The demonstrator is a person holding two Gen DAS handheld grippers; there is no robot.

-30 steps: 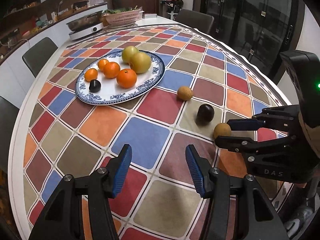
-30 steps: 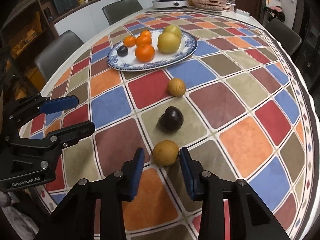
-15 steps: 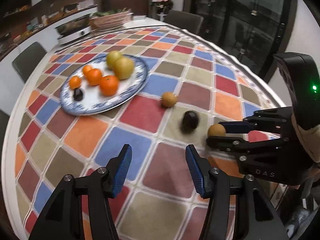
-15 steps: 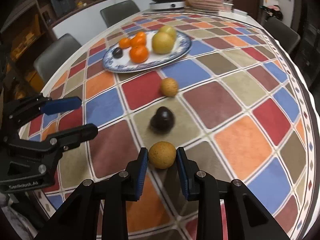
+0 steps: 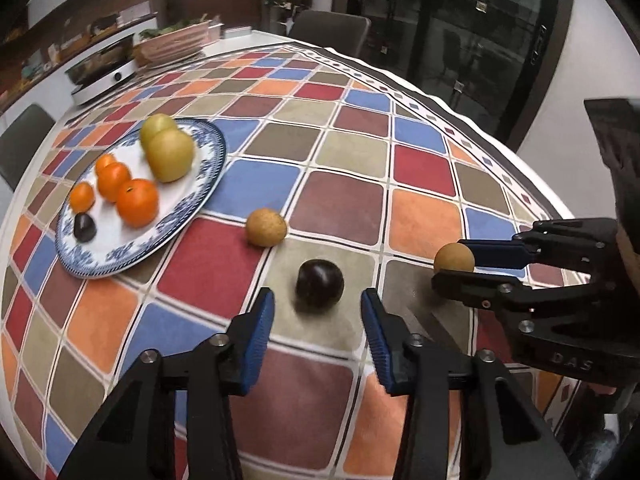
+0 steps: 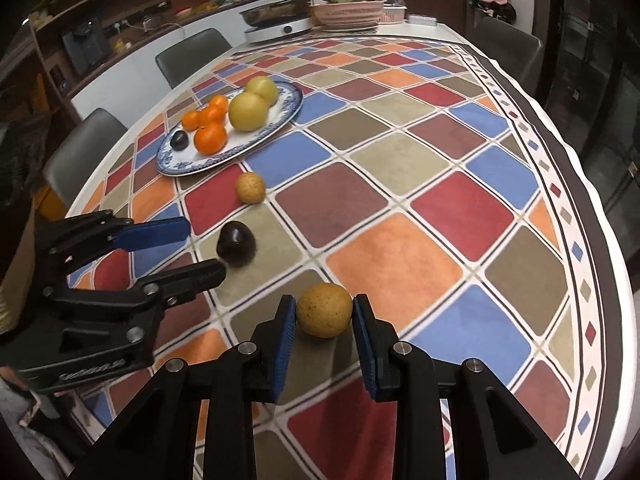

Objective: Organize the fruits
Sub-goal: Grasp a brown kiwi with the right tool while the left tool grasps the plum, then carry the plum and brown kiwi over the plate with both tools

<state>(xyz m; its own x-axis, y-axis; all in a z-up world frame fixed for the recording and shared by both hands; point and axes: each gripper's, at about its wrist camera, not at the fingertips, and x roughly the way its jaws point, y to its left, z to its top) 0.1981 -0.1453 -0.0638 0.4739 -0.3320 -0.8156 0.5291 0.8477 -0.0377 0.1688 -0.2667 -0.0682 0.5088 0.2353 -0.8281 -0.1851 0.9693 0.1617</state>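
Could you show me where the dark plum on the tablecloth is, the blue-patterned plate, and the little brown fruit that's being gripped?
dark plum [image 5: 319, 285]: left wrist view, middle of its skin.
plate [image 5: 216, 148]: left wrist view, patterned right rim.
brown fruit [image 6: 324, 310]: right wrist view, centre, between the right gripper's fingers.

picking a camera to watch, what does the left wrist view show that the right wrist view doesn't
Only the left wrist view shows the open left gripper from behind, lined up on the dark plum, and the glass doors.

Only the right wrist view shows both pads of the right gripper against the tan fruit, and the shelf behind.

Both show the plate of fruit, the second tan fruit and the checked tablecloth.
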